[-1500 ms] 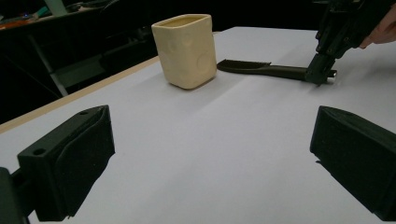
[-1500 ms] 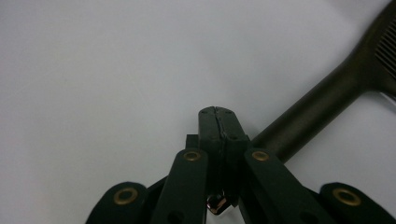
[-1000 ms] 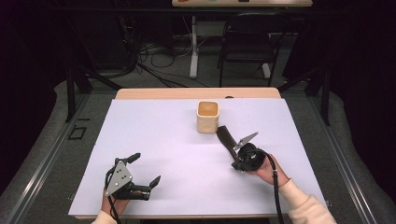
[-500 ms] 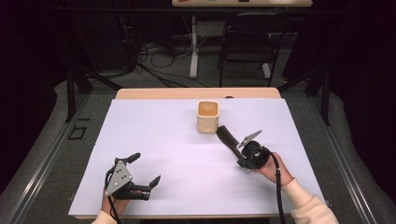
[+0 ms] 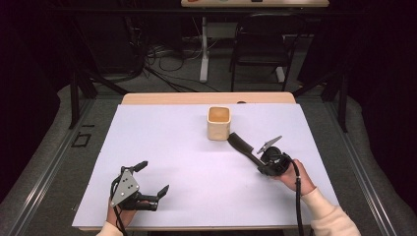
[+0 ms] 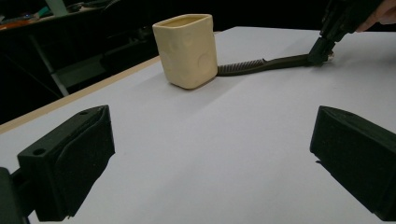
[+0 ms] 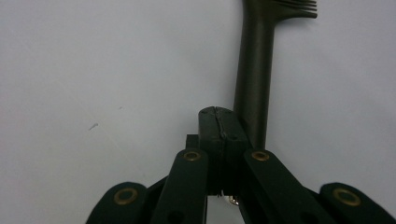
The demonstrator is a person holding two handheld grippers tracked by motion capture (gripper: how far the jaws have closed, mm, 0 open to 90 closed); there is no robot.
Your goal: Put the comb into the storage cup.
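High view hangs over the counter looking forward and down. Left gripper view skims low toward the cup and brush; right one's tight on that brush handle.

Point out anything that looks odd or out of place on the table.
Little stands out. The dark brush lies flat beside the cream cup, not in it. The right tongs sit shut next to its handle, not around it.
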